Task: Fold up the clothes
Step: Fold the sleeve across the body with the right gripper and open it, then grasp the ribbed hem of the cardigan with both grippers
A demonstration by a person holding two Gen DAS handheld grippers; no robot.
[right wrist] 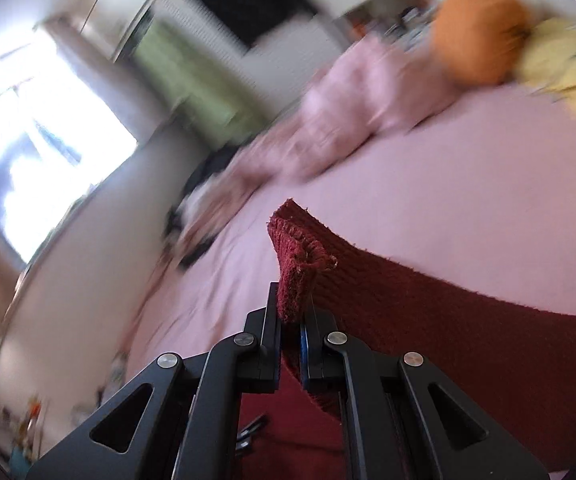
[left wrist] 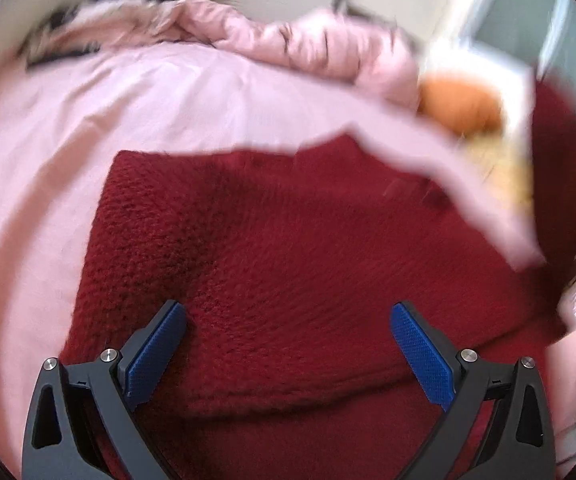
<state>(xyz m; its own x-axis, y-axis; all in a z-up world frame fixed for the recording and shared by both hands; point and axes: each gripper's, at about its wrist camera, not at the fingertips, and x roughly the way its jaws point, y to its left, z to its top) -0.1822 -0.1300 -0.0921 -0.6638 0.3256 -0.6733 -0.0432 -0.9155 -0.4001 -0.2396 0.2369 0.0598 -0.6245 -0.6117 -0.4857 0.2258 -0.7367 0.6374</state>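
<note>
A pink bed sheet covers the bed, with a rumpled pink quilt bunched along its far side at twelve o'clock in the left wrist view. A bright window glares at nine o'clock in the right wrist view, and an orange cushion sits at one o'clock beside something pale yellow, too blurred to name.

The dark red knitted sweater lies spread on the sheet. The left gripper hangs tilted down over it, its blue-padded fingers standing wide apart with nothing pinched between them; whether the tips brush the knit I cannot tell.

The right gripper is pressed together on an edge of the sweater, a ribbed corner sticking up past the tips at twelve o'clock, the cloth trailing away toward four o'clock. That view is rolled over, so the bed slants.

Both pictures are smeared. The sweater's lower edge is cut off behind the gripper frames, and its whole shape cannot be made out.
</note>
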